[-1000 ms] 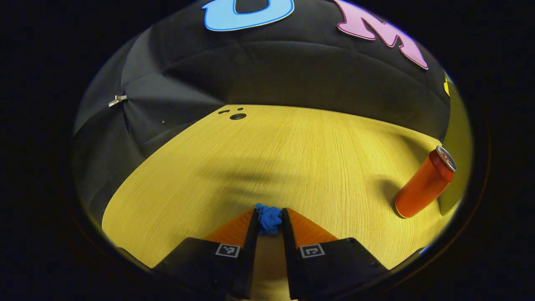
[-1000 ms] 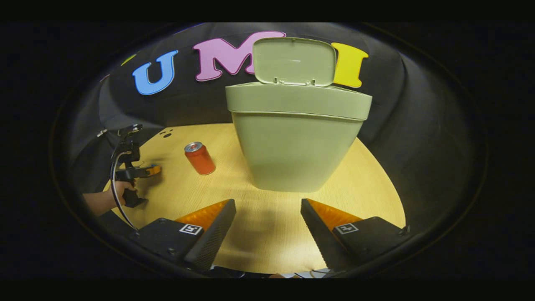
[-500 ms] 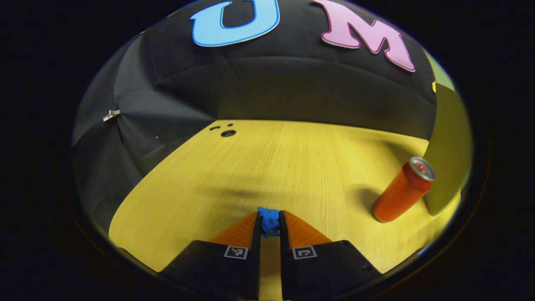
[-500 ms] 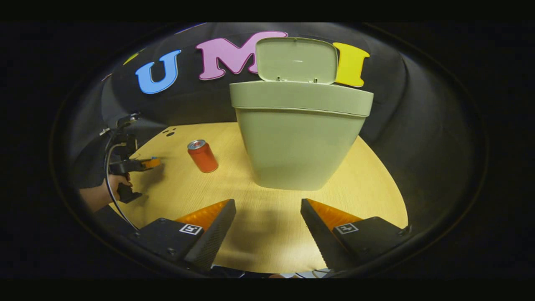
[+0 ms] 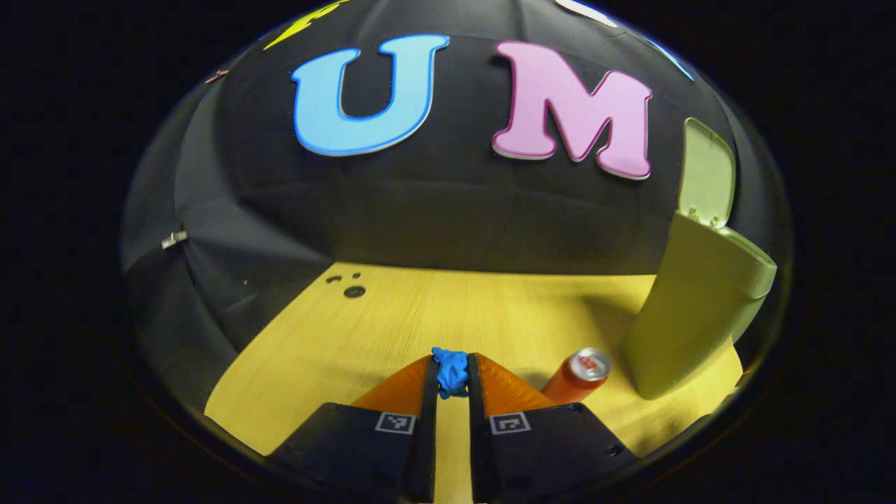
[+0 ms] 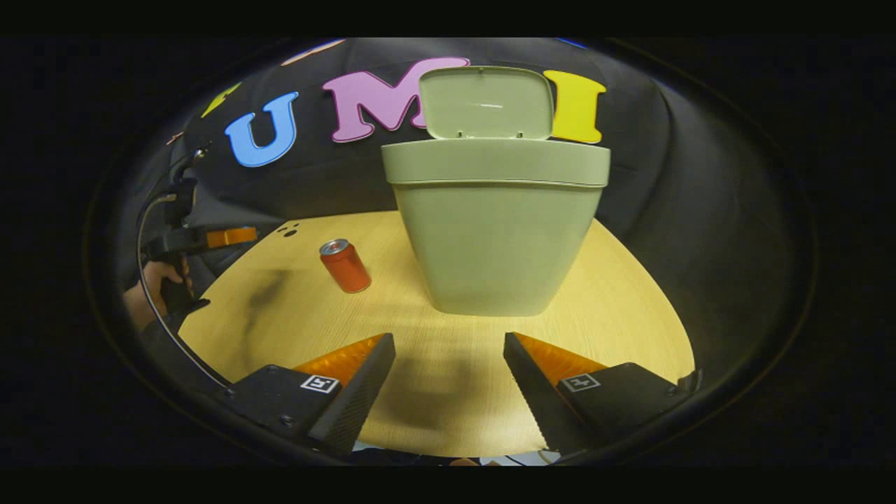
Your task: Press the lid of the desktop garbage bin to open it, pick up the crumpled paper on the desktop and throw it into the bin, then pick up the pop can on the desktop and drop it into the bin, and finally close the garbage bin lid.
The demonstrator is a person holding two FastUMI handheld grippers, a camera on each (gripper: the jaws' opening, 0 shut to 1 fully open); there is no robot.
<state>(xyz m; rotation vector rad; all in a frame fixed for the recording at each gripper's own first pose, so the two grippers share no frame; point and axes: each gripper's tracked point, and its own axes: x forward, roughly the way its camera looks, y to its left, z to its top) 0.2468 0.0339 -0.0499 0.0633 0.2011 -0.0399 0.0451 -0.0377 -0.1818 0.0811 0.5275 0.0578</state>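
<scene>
A small blue crumpled paper (image 5: 451, 371) is pinched between the fingertips of my left gripper (image 5: 451, 376), held up above the wooden desktop (image 5: 392, 315). The red pop can (image 5: 578, 376) stands upright just right of that gripper, and it stands left of the bin in the right gripper view (image 6: 345, 265). The pale green garbage bin (image 6: 494, 231) rests on the desk with its lid (image 6: 484, 103) raised. My right gripper (image 6: 448, 353) hovers open in front of the bin, nothing between its fingers. The left gripper (image 6: 234, 236) shows far off at the left, held by a hand (image 6: 143, 297).
The bin (image 5: 689, 308) with its lid (image 5: 708, 175) up stands at the right of the left gripper view, close behind the can. Small dark holes (image 5: 353, 290) mark the desk's far left corner. Black cloth wall rises behind the desk.
My left gripper has lifted with the blue paper and tilted upward, so the wall fills more of its view and can and bin sit lower. The right gripper barely moved.
</scene>
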